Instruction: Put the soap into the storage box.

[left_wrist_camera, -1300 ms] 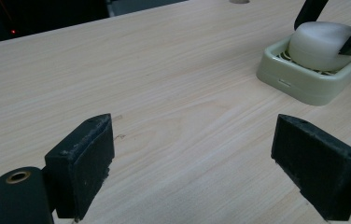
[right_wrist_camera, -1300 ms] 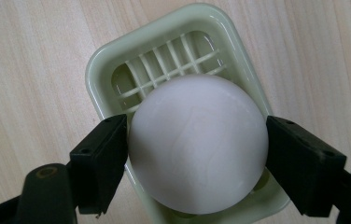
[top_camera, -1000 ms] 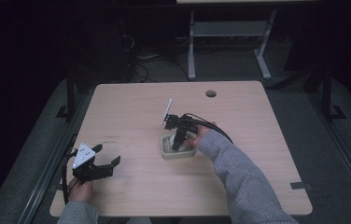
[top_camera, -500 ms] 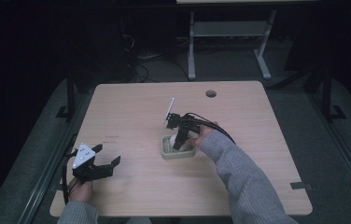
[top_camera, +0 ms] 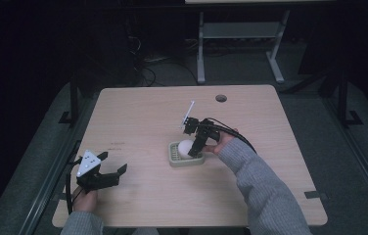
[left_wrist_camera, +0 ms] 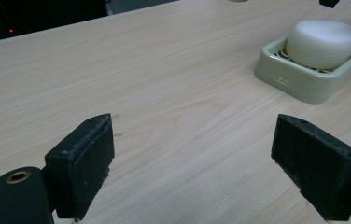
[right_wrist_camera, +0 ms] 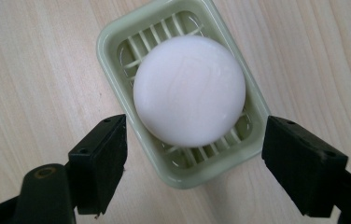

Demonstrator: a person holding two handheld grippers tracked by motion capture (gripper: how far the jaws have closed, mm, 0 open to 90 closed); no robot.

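A dim lab or office: a bare wooden desk point(top_camera: 138, 112) with cable hole point(top_camera: 220, 98), floor cables point(top_camera: 148, 68)

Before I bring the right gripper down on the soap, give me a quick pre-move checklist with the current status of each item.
1. Right gripper jaws open: ok, they stand wide apart and hold nothing.
2. Jaws span the soap: ok, the gap looks wider than the white bar; the near end of the soap dish lies between them.
3. Soap seated: ok, it rests on the dish's slats, roughly centred.
4. Dish flat on the table: ok in the left gripper view.
5. Left gripper out of the way: ok, open and apart from the dish, near the table's front left.
6. Height of the jaws above the soap: cannot tell.
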